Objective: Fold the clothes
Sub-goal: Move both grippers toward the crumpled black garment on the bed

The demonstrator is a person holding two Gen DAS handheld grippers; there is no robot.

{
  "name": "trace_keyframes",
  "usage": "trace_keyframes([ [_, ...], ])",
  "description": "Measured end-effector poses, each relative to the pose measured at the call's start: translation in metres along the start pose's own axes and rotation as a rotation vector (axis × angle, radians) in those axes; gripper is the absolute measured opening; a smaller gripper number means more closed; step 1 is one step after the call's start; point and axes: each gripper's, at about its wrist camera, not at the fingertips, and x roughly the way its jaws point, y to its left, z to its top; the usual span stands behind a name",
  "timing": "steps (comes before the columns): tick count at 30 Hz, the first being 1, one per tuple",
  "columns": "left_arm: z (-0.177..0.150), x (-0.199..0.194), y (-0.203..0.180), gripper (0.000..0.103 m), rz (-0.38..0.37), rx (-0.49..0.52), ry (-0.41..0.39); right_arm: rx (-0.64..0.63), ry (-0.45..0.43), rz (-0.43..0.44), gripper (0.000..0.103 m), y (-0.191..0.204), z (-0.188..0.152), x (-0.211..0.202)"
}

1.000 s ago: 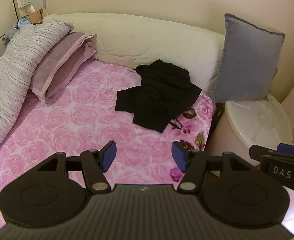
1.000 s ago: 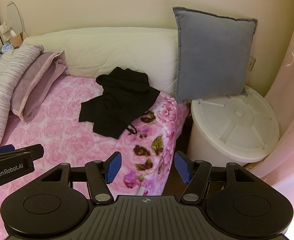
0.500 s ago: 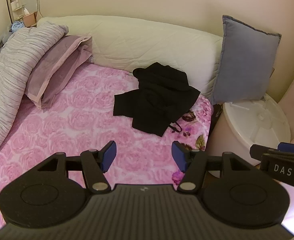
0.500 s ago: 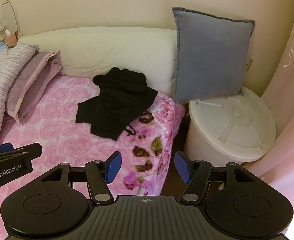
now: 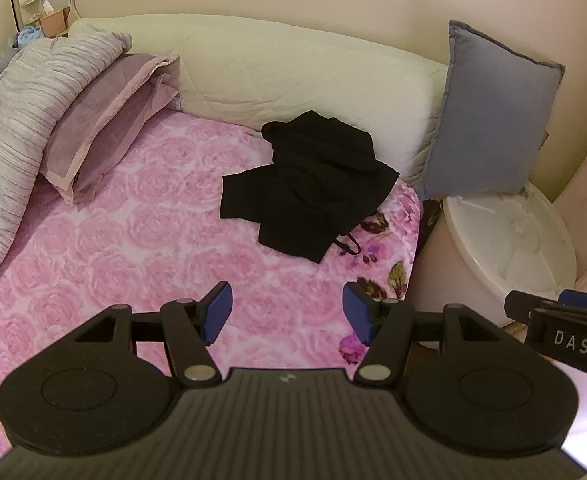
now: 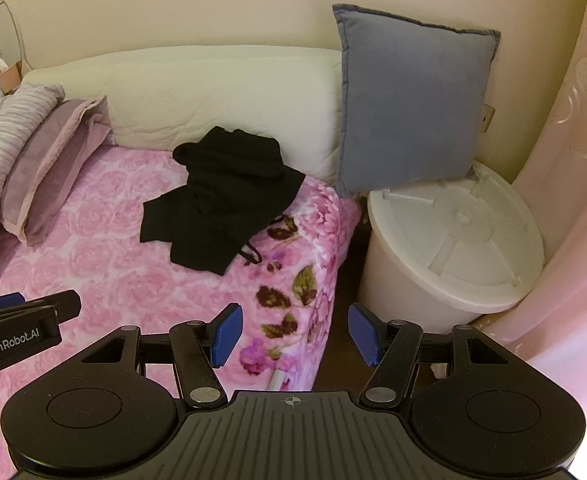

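Note:
A crumpled black garment (image 5: 309, 192) (image 6: 221, 196) lies on the pink rose-patterned bed (image 5: 133, 248) (image 6: 93, 264), near its far right corner, with a thin cord loop at its front edge. My left gripper (image 5: 287, 312) hangs open above the bed's near part, well short of the garment, nothing between its blue pads. My right gripper (image 6: 291, 336) is open too, over the bed's right edge and the floor gap. Each gripper shows at the other view's side.
A long cream bolster (image 5: 273, 68) runs along the wall. A grey-blue cushion (image 6: 409, 100) leans above a white lidded tub (image 6: 453, 240) right of the bed. A mauve pillow (image 5: 105, 144) and a striped grey duvet (image 5: 17, 128) lie at left. Pink curtain (image 6: 573, 200) at far right.
Both views have shifted slightly, the garment sitting a little higher and farther in frame. Both grippers stay open and nothing on the bed has moved.

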Motion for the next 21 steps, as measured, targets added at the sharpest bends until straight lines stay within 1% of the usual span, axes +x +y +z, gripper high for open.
trace_keyframes([
  [6,0.004,0.009,0.001,0.057,-0.001,0.013,0.013,0.011,0.001,0.013,0.062,-0.003,0.006,0.01],
  [8,0.006,0.015,0.003,0.057,0.009,0.026,0.021,0.014,0.002,0.025,0.062,-0.006,0.01,0.015],
  [11,0.009,0.024,0.007,0.057,0.028,0.016,0.035,0.015,0.004,0.041,0.062,-0.011,0.017,0.025],
  [14,0.013,0.036,0.013,0.057,0.04,-0.01,0.054,0.008,0.03,0.054,0.062,-0.016,0.025,0.039],
  [21,0.026,0.071,0.013,0.057,0.053,-0.03,0.101,-0.017,0.084,0.073,0.062,-0.025,0.041,0.077],
])
